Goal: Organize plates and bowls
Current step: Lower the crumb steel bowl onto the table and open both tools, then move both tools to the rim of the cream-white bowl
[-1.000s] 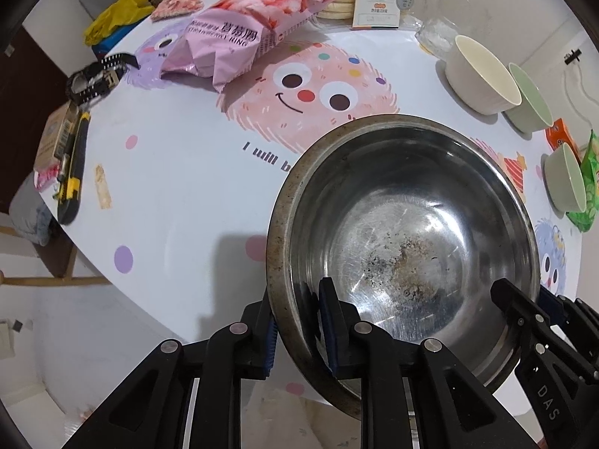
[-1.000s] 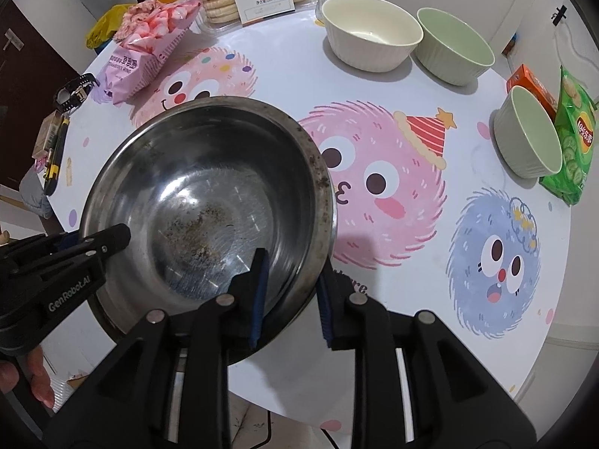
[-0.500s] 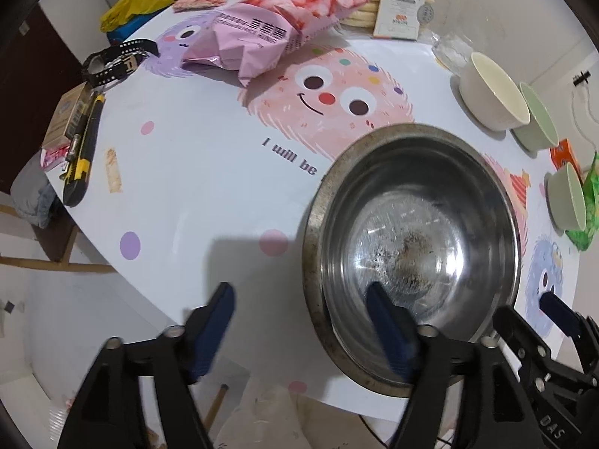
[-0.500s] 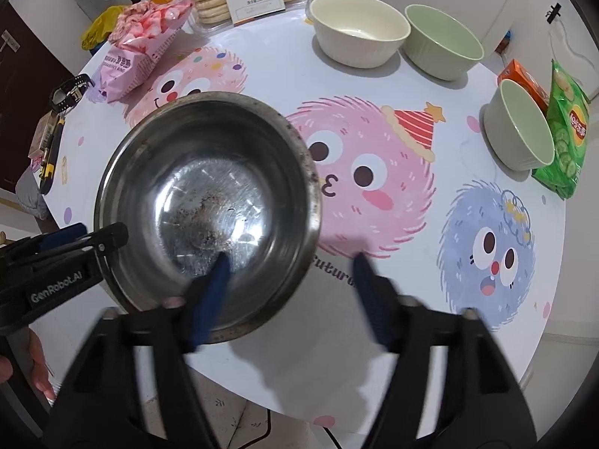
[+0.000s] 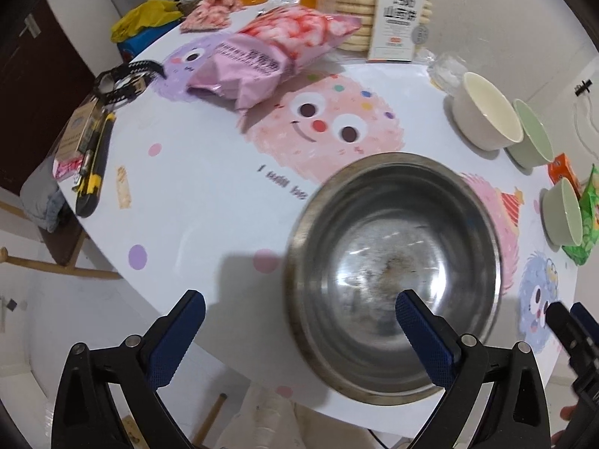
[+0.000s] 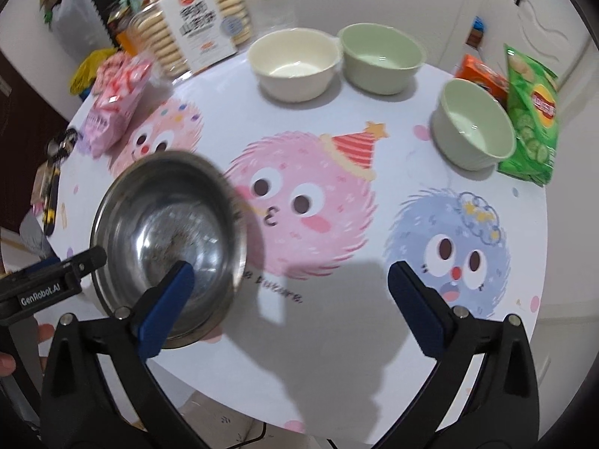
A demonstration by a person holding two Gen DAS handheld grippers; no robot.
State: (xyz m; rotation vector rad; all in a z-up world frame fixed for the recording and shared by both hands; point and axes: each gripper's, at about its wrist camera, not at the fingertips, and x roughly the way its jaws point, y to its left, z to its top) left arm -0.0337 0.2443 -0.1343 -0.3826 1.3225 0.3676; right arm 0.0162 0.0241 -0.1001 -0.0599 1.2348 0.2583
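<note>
Step in hand: release. My left tool [image 5: 299, 321] and right tool [image 6: 290, 288] have just been opening; both stand wide, holding nothing. The steel bowl [image 5: 393, 273] rests on the counter [image 6: 337, 355] near its front edge. Next, I judge: approach the green bowl [image 6: 473, 123].

Sitting on the table [image 6: 337, 119] are one steel bowl [image 6: 168, 239], one cream bowl [image 6: 294, 63], two green bowls [image 6: 382, 58], two pink snack bags [image 5: 277, 52], one green chip bag [image 6: 531, 112].

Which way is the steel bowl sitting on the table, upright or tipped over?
Upright. The steel bowl rests on the table mouth up, its speckled inner bottom showing in both wrist views.
</note>
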